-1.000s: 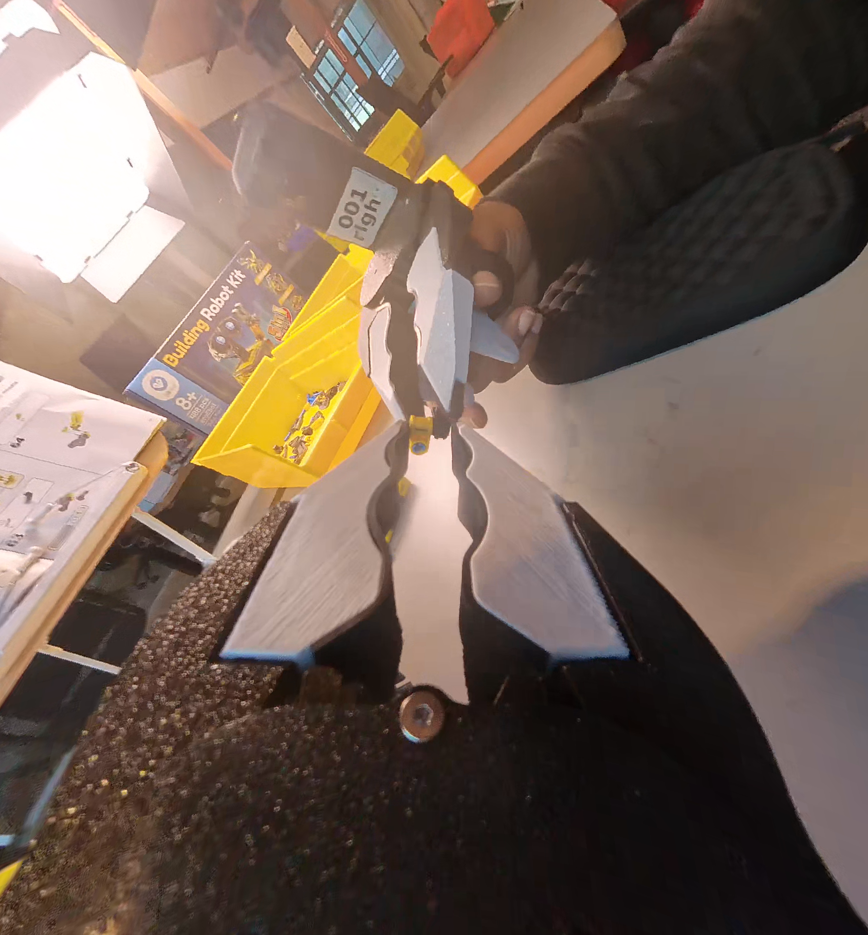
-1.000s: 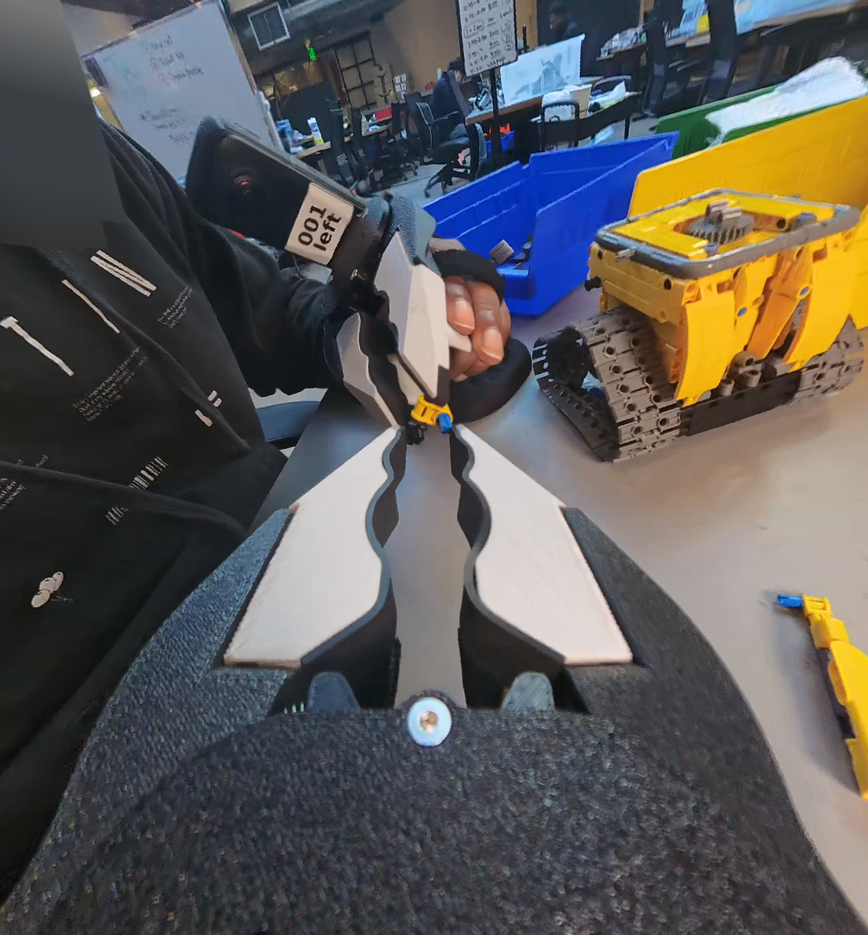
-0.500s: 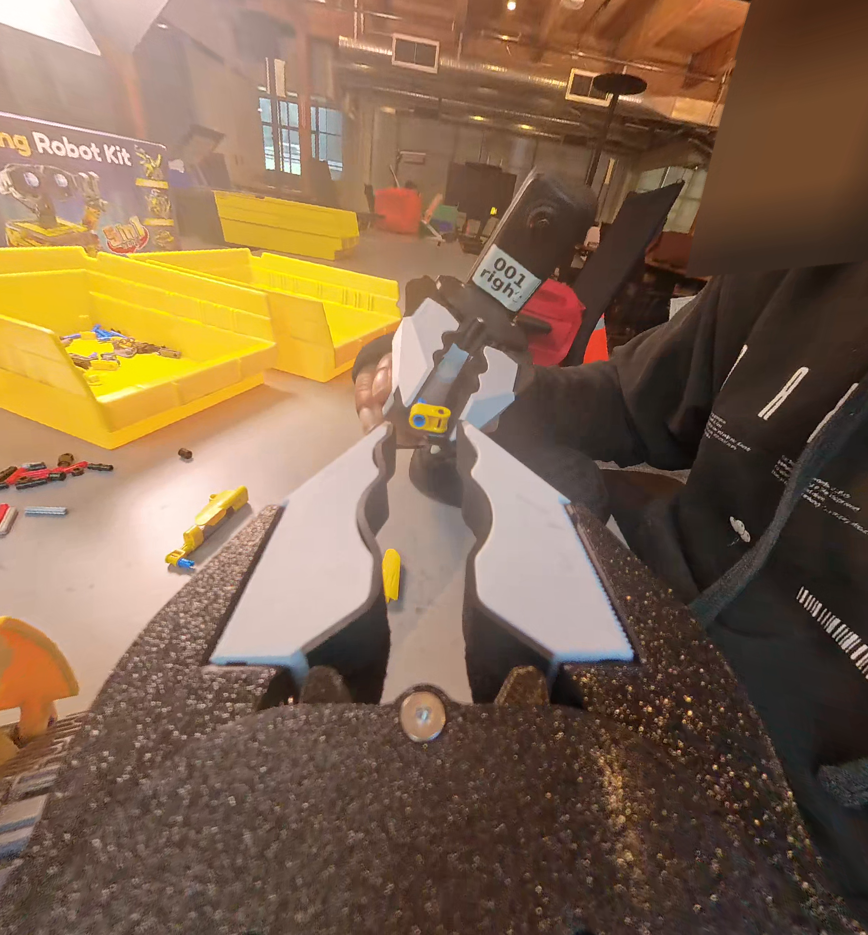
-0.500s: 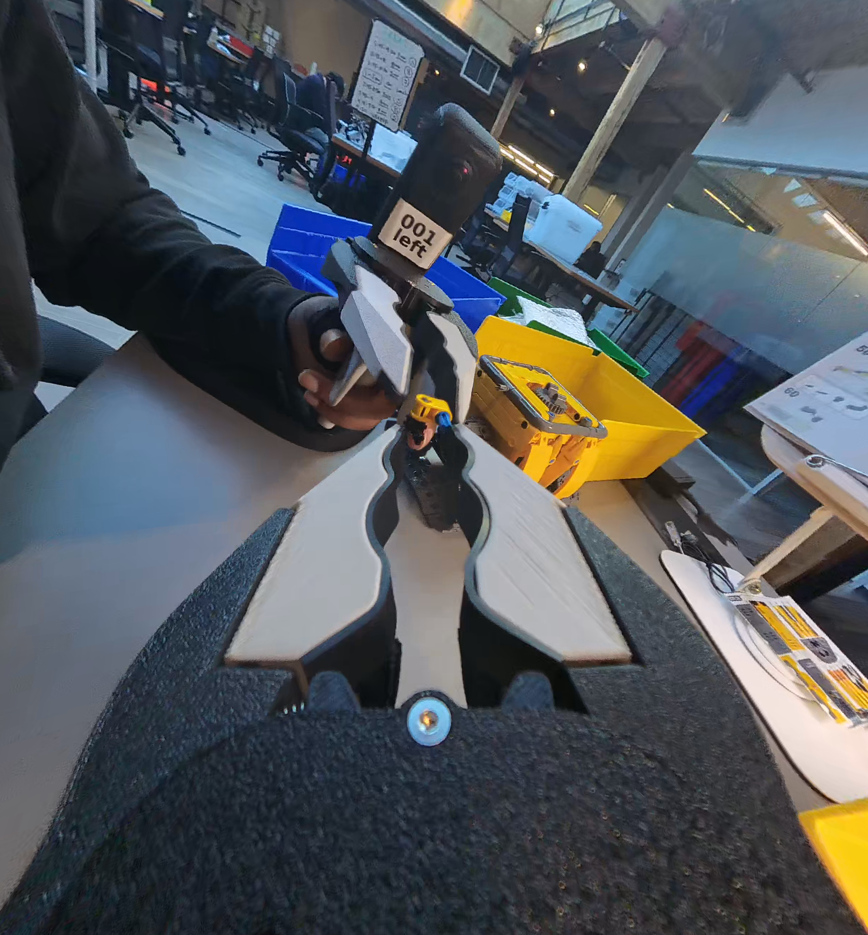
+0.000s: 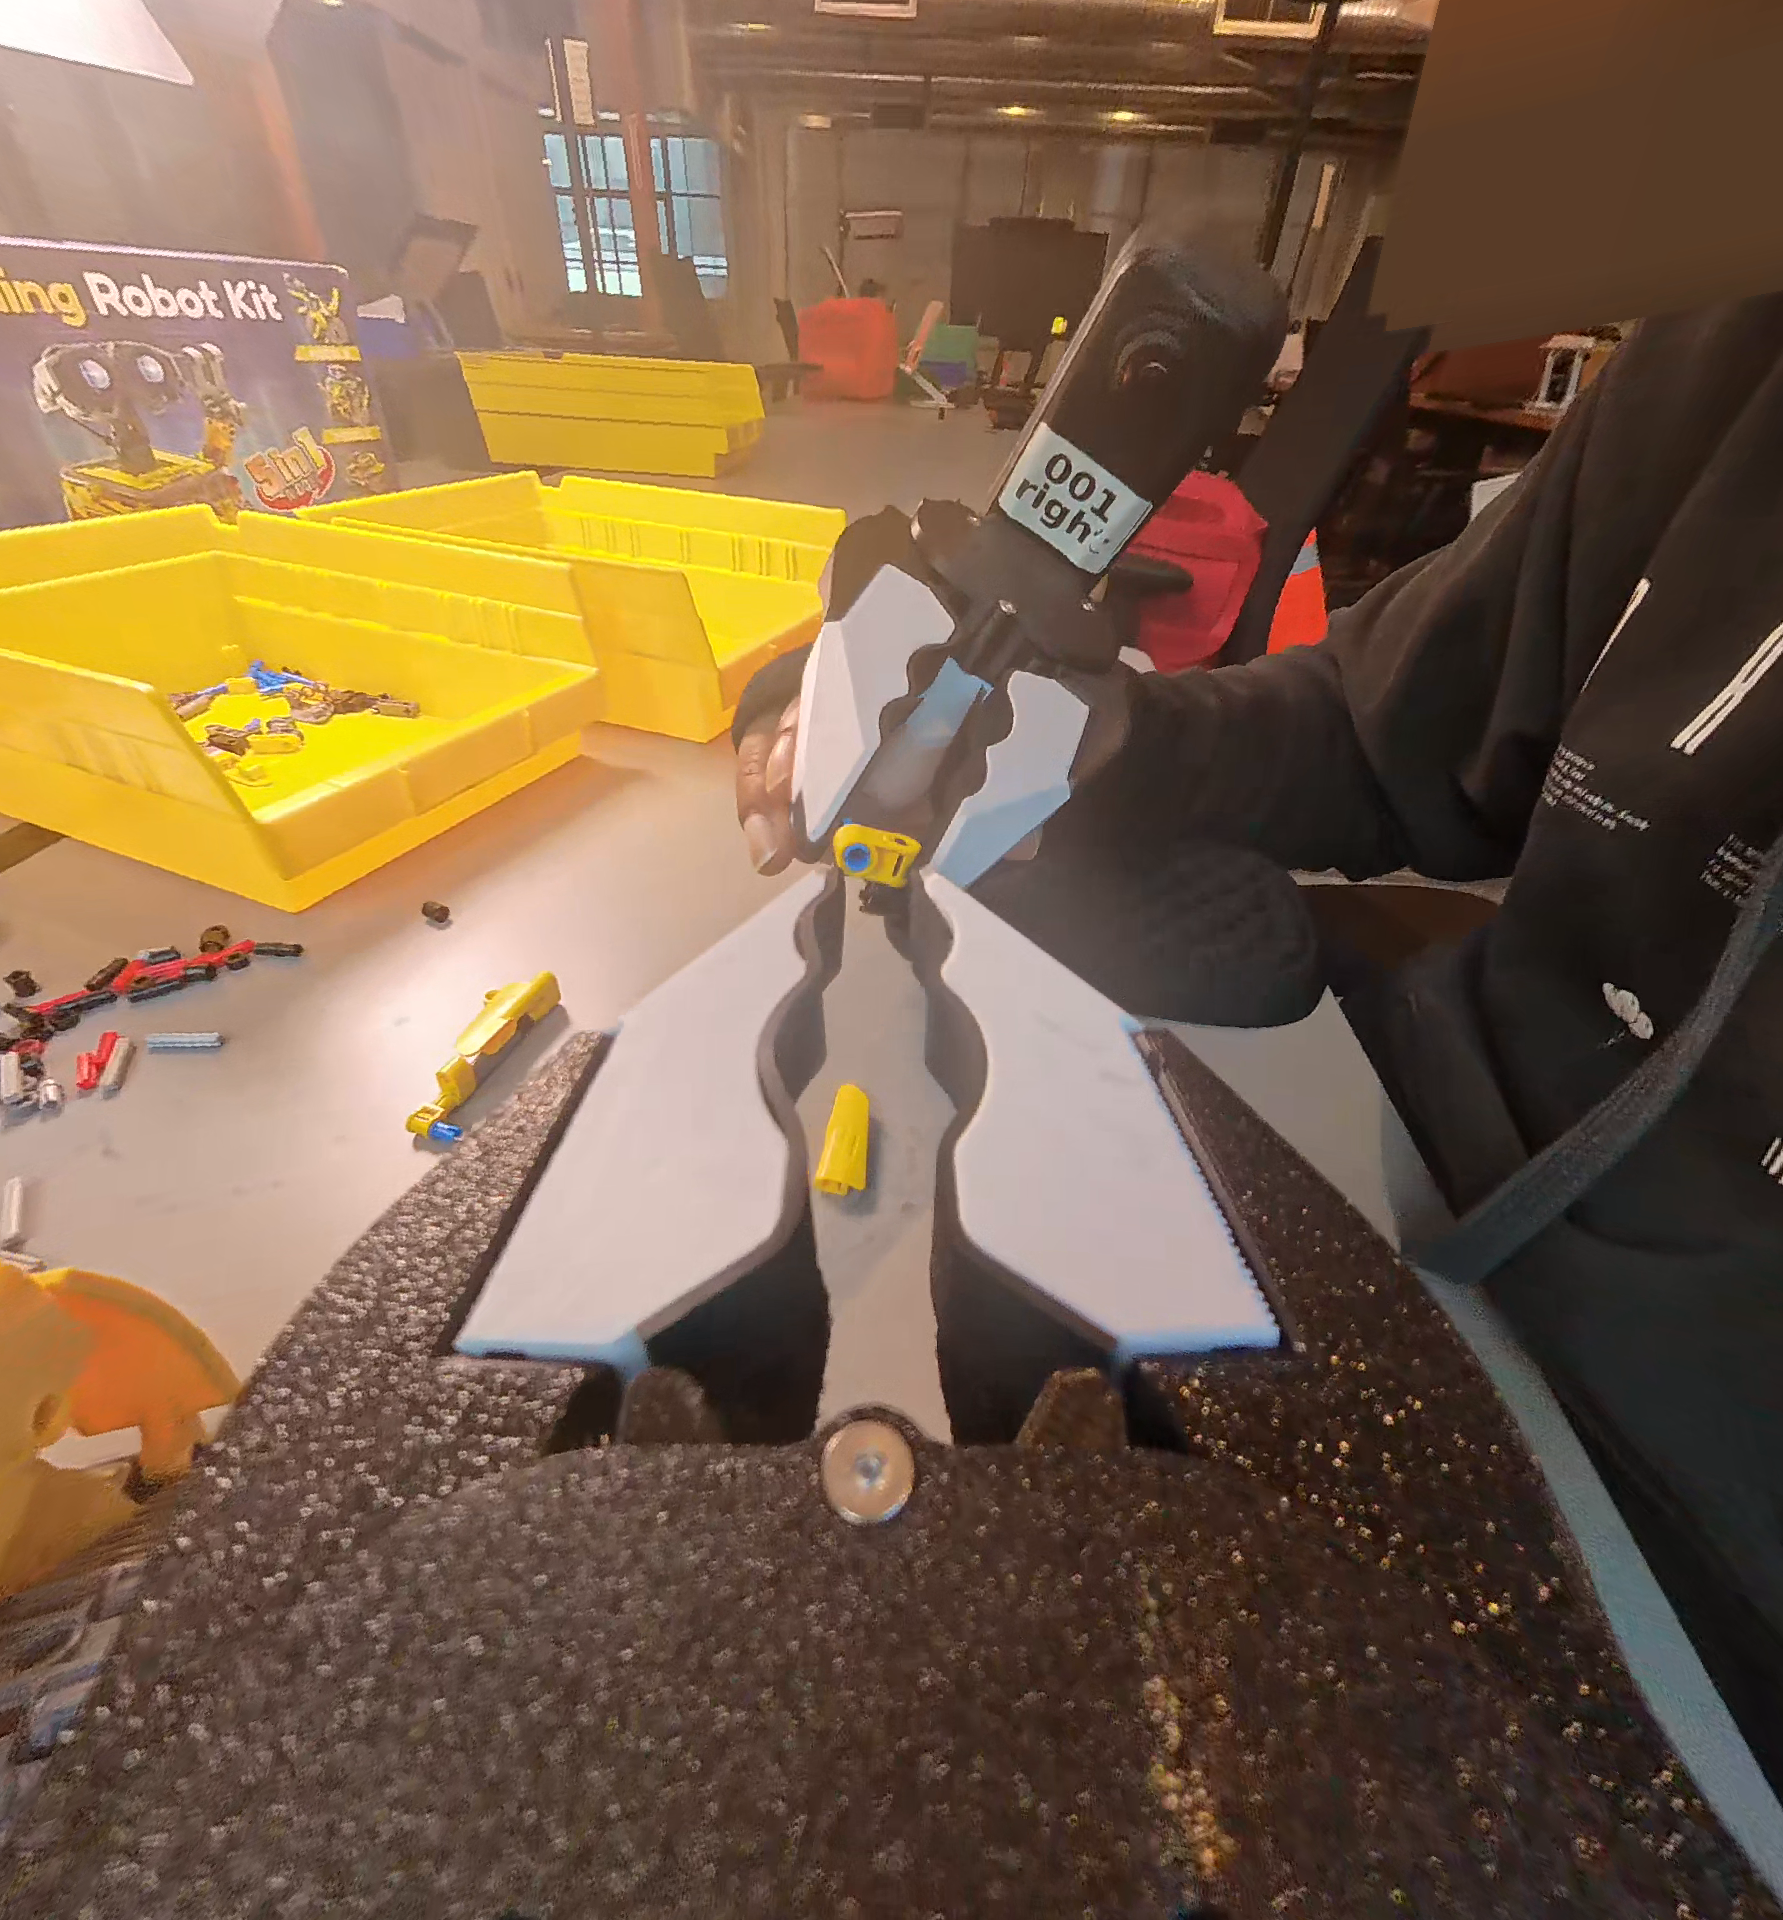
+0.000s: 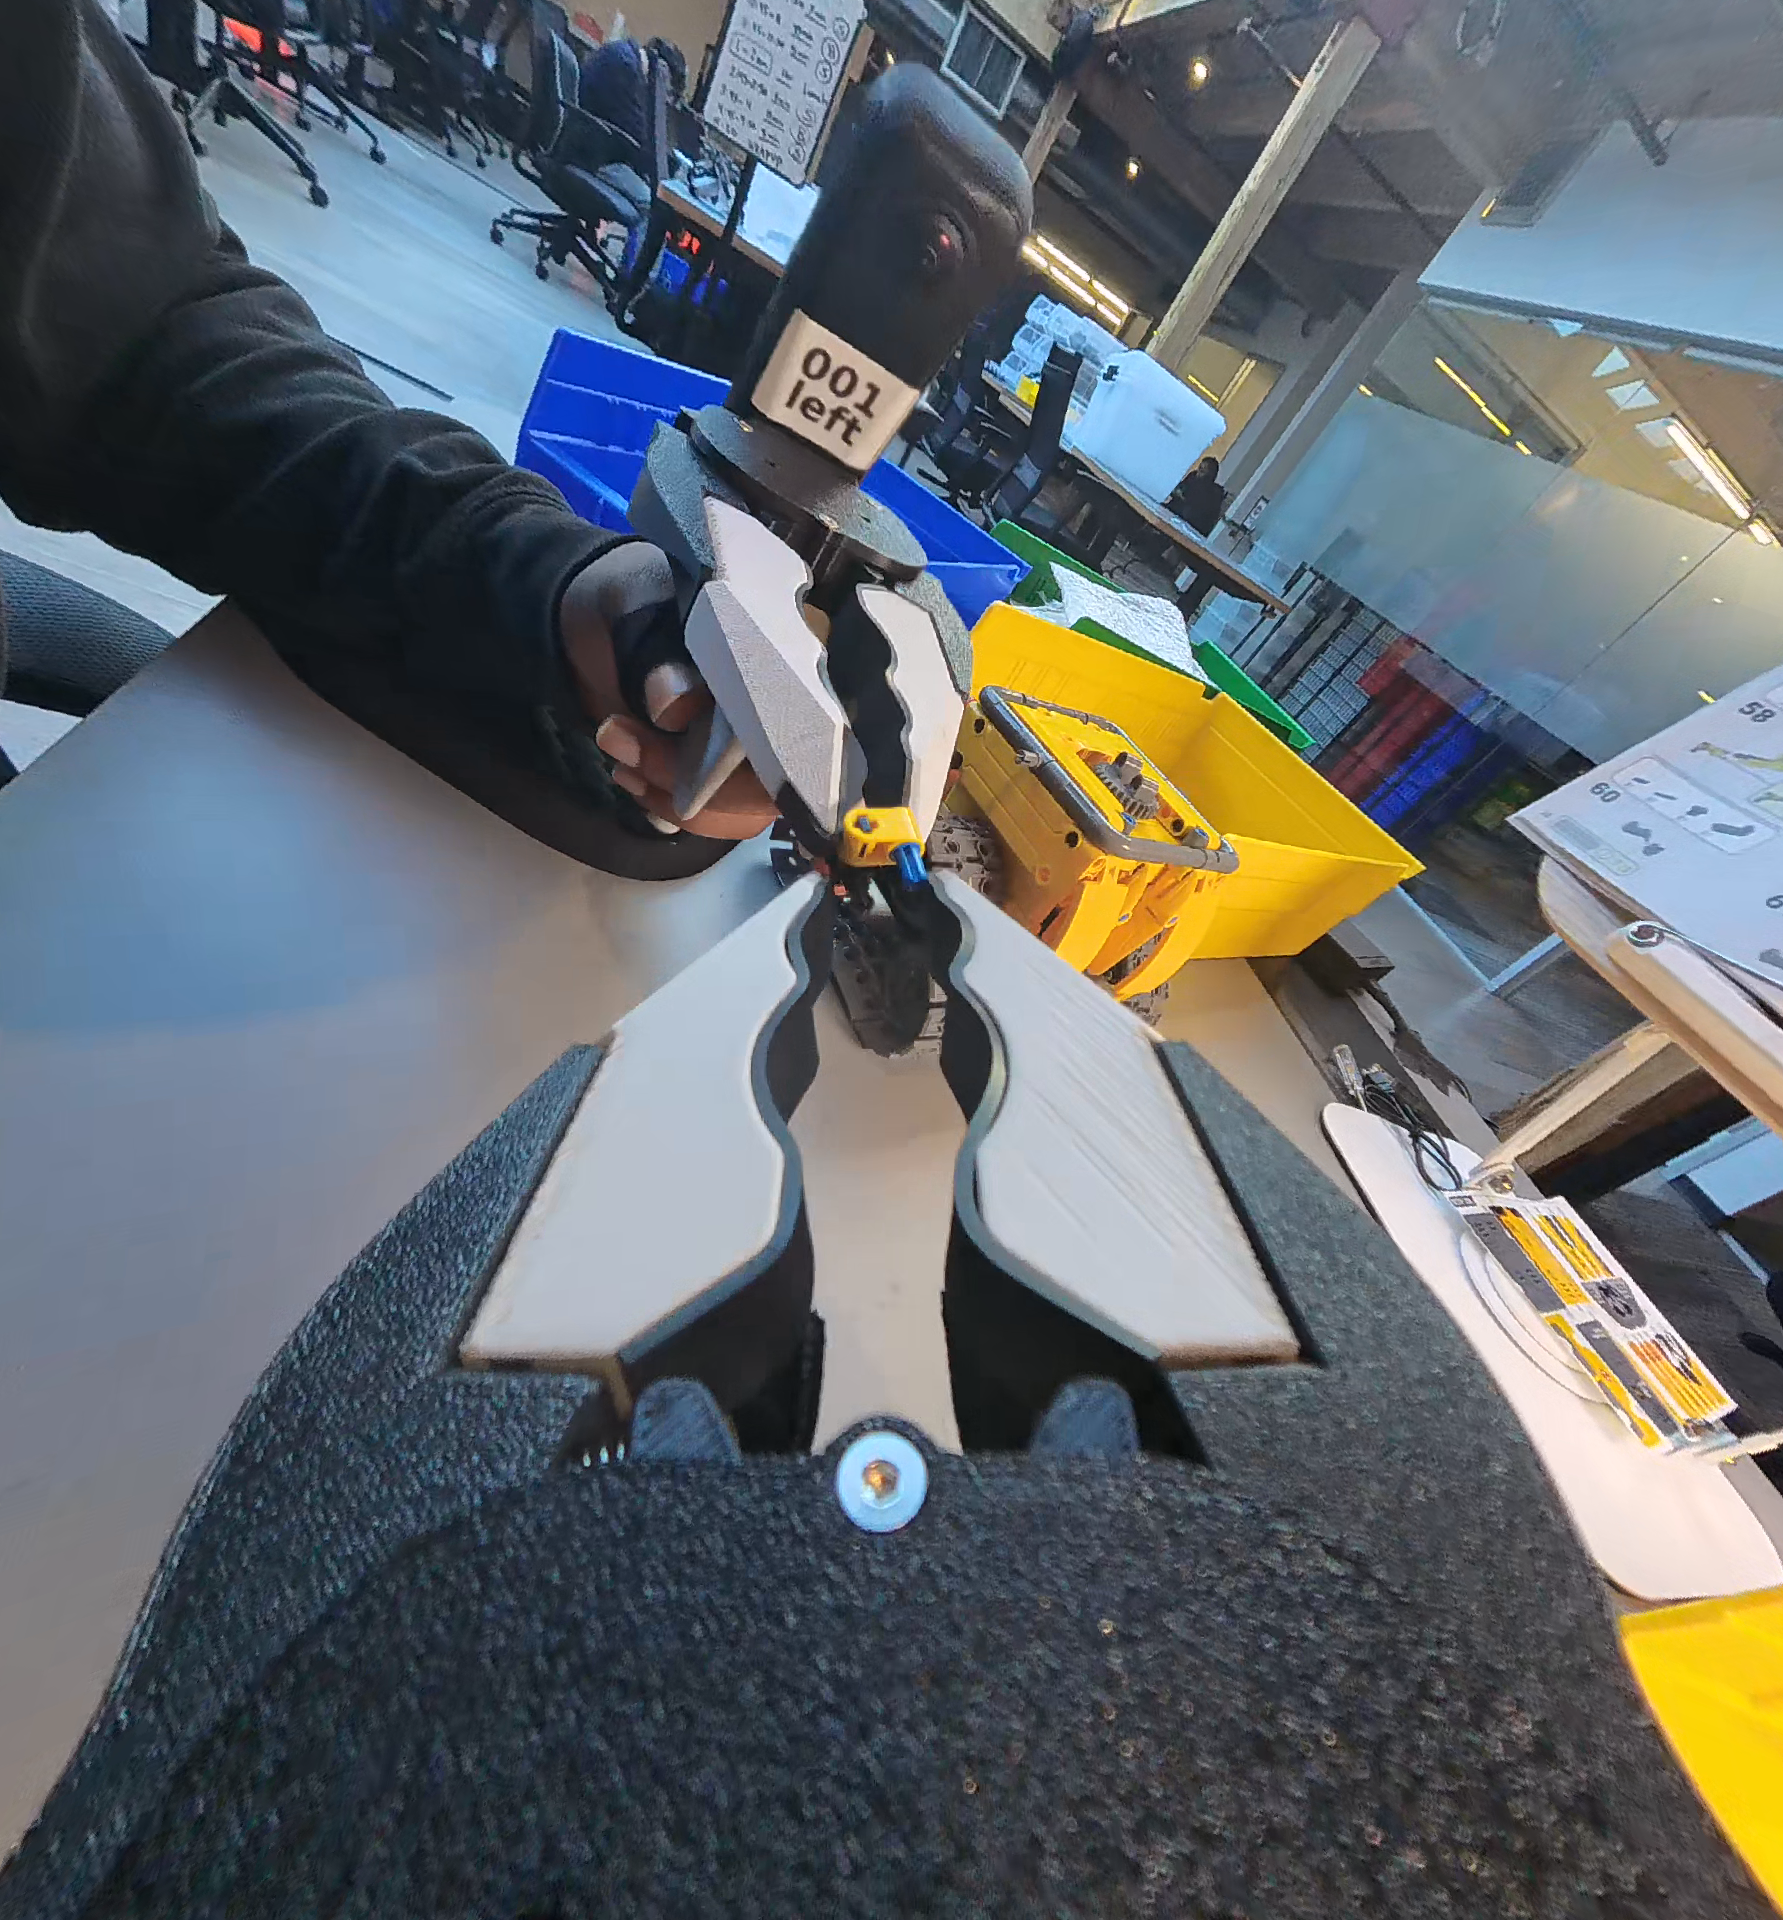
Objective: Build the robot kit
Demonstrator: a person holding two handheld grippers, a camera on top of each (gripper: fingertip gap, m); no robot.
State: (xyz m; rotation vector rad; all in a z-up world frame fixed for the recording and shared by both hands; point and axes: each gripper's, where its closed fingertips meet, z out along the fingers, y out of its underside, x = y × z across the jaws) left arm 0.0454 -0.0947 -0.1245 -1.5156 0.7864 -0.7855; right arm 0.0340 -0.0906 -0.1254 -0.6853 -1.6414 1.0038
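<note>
The left gripper [image 5: 876,883] and right gripper [image 6: 879,883] still meet tip to tip, now held level above the tabletop [image 5: 347,1091]. The left one pinches a small yellow connector [image 5: 874,852]. The right one's fingers are nearly pressed together at the same piece, but whether they grip it I cannot tell. A loose yellow peg [image 5: 843,1141] lies below the left gripper.
</note>
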